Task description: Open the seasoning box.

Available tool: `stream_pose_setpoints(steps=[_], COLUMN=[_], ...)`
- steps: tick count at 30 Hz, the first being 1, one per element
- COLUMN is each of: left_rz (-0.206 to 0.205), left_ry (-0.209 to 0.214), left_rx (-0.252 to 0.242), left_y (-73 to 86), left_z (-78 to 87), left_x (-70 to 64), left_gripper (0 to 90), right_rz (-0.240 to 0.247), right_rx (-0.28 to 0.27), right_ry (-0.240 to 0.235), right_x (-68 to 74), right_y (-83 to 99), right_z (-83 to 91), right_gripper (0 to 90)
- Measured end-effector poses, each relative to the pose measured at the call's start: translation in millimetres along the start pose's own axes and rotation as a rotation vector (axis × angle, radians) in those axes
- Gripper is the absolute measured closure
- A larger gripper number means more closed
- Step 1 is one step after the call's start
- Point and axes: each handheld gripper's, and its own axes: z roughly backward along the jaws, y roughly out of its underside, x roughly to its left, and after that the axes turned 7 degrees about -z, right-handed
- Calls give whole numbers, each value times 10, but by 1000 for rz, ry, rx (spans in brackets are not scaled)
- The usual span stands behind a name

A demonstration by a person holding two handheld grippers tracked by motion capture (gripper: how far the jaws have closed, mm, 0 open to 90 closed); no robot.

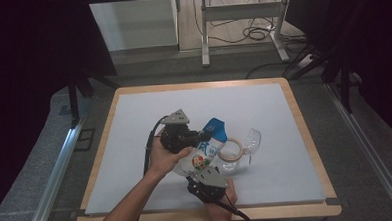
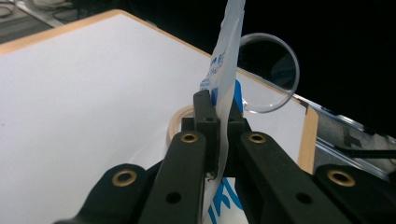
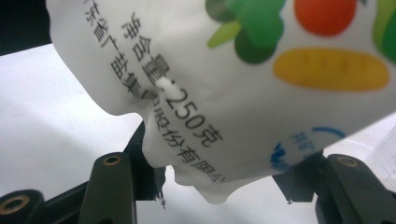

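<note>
A: What is being held, and where is it being held?

B: A white pouch [image 1: 206, 152] printed with blue lettering and vegetable pictures is being held up over the middle of the table [image 1: 134, 118], nearer the front edge than the back. It is being gripped from two ends.

A: How are the jaws being kept on the left gripper [image 1: 201, 136]?

B: In the left gripper view they are being pressed together on the thin upper part of the pouch [image 2: 227, 74], which is being pinched flat between the pads and is rising edge-on above them.

A: And the right gripper [image 1: 201, 174]?

B: It is being kept below the pouch, towards the front edge. In the right gripper view the jaws are being held apart on either side of the pouch's [image 3: 224, 84] crumpled lower end; whether the pads are actually being pressed against it cannot be told.

A: Is anything else lying on the table?

B: A ring of tape [image 1: 230, 150] is lying flat just right of the pouch, and a clear glass [image 1: 252, 140] is lying on its side just beyond the ring, towards the right edge. Both are being left untouched.
</note>
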Motion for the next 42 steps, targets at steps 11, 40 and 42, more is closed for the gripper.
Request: stream_pose_setpoints(steps=[11,40,42], left_rz=[-9,-27,-33], left_ry=[-7,6,-3], left_rx=[-4,29,46], left_y=[2,-25,-43], left_z=[7,-39,-45], left_x=[4,87,80], left_gripper=[900,900,900], right_rz=[-7,-44,-56], right_rx=[-5,3,1], right_ry=[-29,-50,-58], right_x=[-13,-4,-3], right_y=[-12,-31,-34], right_z=[-17,-61,-66], right_gripper=[441,443,443])
